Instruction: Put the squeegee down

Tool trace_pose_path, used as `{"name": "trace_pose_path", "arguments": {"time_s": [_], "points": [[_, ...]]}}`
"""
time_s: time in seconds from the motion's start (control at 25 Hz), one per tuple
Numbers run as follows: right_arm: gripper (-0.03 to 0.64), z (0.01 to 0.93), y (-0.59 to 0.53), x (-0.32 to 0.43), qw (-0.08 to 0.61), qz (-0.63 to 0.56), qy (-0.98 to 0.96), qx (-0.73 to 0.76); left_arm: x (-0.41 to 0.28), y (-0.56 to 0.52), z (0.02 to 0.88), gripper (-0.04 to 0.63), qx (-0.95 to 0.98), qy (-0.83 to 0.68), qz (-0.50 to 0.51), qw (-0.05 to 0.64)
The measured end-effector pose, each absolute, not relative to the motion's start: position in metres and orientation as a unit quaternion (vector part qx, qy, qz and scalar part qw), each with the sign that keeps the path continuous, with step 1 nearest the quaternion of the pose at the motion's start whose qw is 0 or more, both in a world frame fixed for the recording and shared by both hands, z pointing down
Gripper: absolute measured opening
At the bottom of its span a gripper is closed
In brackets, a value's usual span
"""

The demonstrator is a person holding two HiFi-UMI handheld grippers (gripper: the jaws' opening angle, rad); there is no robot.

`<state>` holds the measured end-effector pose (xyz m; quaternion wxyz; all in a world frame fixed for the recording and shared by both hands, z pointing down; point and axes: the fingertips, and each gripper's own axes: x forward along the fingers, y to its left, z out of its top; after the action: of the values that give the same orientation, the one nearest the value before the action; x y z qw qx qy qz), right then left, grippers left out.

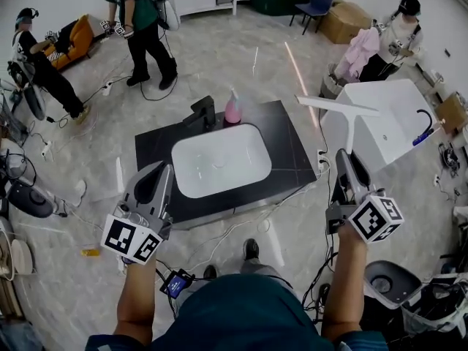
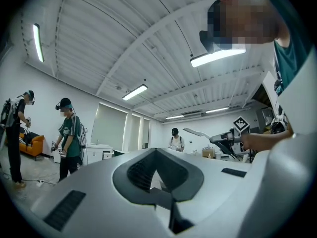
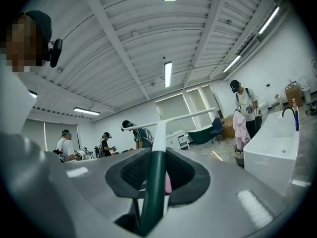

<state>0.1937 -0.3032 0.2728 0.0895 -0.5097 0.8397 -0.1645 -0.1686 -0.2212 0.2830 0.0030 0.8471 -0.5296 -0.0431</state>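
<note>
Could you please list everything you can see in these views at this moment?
counter: one, black, centre
sink basin: one, white, set in the counter
faucet: one, black, behind the basin
soap bottle: one, pink, beside the faucet
squeegee: one, white blade, dark green handle, held past the counter's right edge
bathtub: one, white, right
sofa: one, orange, far left
other people: three, around the room's edges
left gripper: one, grey, shut, empty
right gripper: one, grey, shut on the squeegee handle

A black square counter (image 1: 289,148) stands on the grey stone floor (image 1: 219,57). On it sit a white sink bowl (image 1: 219,159), a black tap (image 1: 203,112) and a pink soap bottle (image 1: 232,110).
</note>
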Motion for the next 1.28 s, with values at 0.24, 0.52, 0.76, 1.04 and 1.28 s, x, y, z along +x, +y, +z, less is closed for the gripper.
{"name": "trace_pose_path", "arguments": {"time_s": [0.24, 0.52, 0.76, 1.04, 1.28], "points": [[0.103, 0.279, -0.344, 0.202, 0.083, -0.172, 0.850, -0.490, -0.157, -0.239, 0.286, 0.003, 0.834, -0.551, -0.033, 0.008], [0.103, 0.297, -0.381, 0.214, 0.080, -0.188, 0.856, -0.475, -0.146, -0.253, 0.293, 0.003, 0.819, -0.573, -0.019, 0.015], [0.103, 0.316, -0.405, 0.219, 0.071, -0.198, 0.859, -0.466, -0.142, -0.262, 0.302, 0.003, 0.810, -0.587, -0.007, 0.023], [0.103, 0.344, -0.434, 0.217, 0.056, -0.212, 0.861, -0.459, -0.146, -0.272, 0.318, 0.003, 0.799, -0.601, 0.008, 0.036], [0.103, 0.376, -0.460, 0.207, 0.044, -0.227, 0.863, -0.450, -0.146, -0.280, 0.336, 0.003, 0.793, -0.607, 0.025, 0.050]]}}
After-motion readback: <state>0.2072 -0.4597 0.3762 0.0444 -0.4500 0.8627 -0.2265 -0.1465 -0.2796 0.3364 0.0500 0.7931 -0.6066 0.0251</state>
